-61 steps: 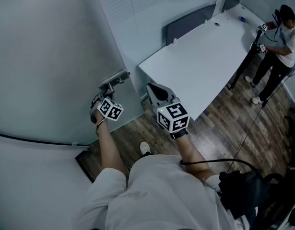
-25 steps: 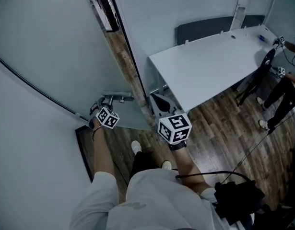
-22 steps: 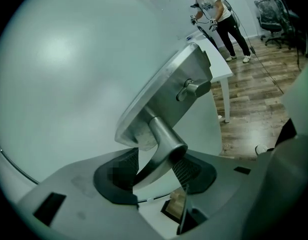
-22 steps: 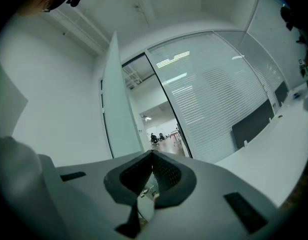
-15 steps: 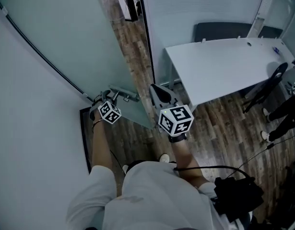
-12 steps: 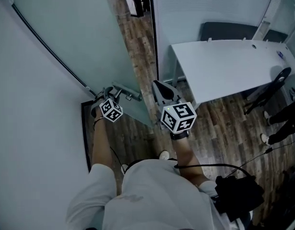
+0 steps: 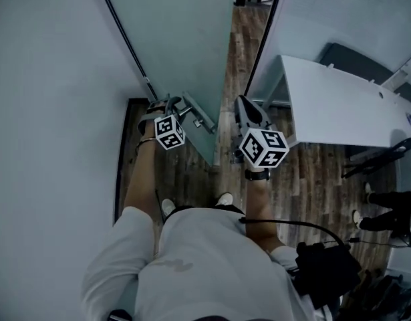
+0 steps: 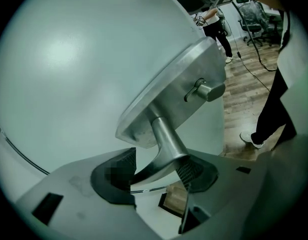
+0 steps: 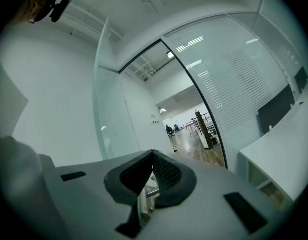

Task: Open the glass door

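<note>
The glass door point(image 7: 185, 39) stands swung inward, its free edge pointing toward the person, with a strip of wooden floor point(image 7: 240, 52) showing through the gap beside the dark door frame point(image 7: 262, 42). The metal handle point(image 7: 195, 116) sits close to that free edge of the door. In the left gripper view its lever point(image 8: 166, 144) comes off a long metal plate point(image 8: 169, 94) and passes down between the jaws of the left gripper point(image 8: 156, 171). Those jaws are opening: the lever lies against the right-hand pad point(image 8: 191, 171), while a gap shows on the other side. In the head view the left gripper point(image 7: 170, 105) is at the handle, next to the plain wall point(image 7: 51, 79).

The right gripper point(image 7: 244, 103) hangs just beside the door's edge, on the doorway side, touching nothing. Its jaws are pressed together with nothing between them point(image 9: 152, 154).

To the right a white desk point(image 7: 339, 109) stands against a partition with blinds point(image 9: 234, 69). Past the desk's near edge there is a dark chair point(image 7: 385, 156) and another person's legs point(image 7: 385, 209).
</note>
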### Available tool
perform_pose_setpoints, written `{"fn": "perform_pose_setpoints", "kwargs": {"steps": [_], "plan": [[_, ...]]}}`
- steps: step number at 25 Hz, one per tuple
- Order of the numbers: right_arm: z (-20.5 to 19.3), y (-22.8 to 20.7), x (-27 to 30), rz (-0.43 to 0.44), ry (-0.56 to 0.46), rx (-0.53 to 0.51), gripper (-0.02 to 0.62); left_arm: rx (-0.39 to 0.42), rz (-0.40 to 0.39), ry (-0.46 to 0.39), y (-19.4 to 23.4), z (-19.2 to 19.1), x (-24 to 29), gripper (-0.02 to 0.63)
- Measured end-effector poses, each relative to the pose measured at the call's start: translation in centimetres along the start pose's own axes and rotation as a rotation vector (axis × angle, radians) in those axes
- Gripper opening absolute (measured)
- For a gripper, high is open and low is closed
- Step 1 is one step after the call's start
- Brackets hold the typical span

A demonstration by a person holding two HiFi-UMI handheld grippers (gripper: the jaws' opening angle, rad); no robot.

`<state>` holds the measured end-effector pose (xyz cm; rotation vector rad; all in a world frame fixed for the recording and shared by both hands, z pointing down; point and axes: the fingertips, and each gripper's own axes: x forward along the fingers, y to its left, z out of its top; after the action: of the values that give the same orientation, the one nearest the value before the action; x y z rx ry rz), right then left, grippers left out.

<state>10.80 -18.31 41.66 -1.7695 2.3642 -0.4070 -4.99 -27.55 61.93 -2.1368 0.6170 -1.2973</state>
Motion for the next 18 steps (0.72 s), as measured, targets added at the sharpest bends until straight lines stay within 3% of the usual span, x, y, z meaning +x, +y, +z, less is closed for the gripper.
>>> {"fn": "perform_pose_setpoints", "kwargs": {"steps": [4,8,10,14,18], "plan": [[-0.9,2.3,0.9,0.01,0.026,0.019,0.002,-0.018,-0.017,-0.023,0.0,-2.4,-2.7,0.219],[-0.2,3.2,2.0,0.017,0.036,0.039,0.002,-0.242,-0.058,-0.12,1.1,-2.0,-4.9,0.244],[-0.9,4.7,2.4,0.028,0.045,0.038,0.002,-0.292,-0.064,-0.146,0.9,-2.9,-6.1,0.247],[-5.1,10.6,3.1,0.07,0.058,-0.001,0.002,-0.295,-0.054,-0.153,-2.4,-8.4,-8.5,0.247],[-4.1,13.8,4.7,0.111,0.071,-0.023,0.002,-0.268,-0.041,-0.132,-1.4,-10.2,-10.8,0.247]]}}
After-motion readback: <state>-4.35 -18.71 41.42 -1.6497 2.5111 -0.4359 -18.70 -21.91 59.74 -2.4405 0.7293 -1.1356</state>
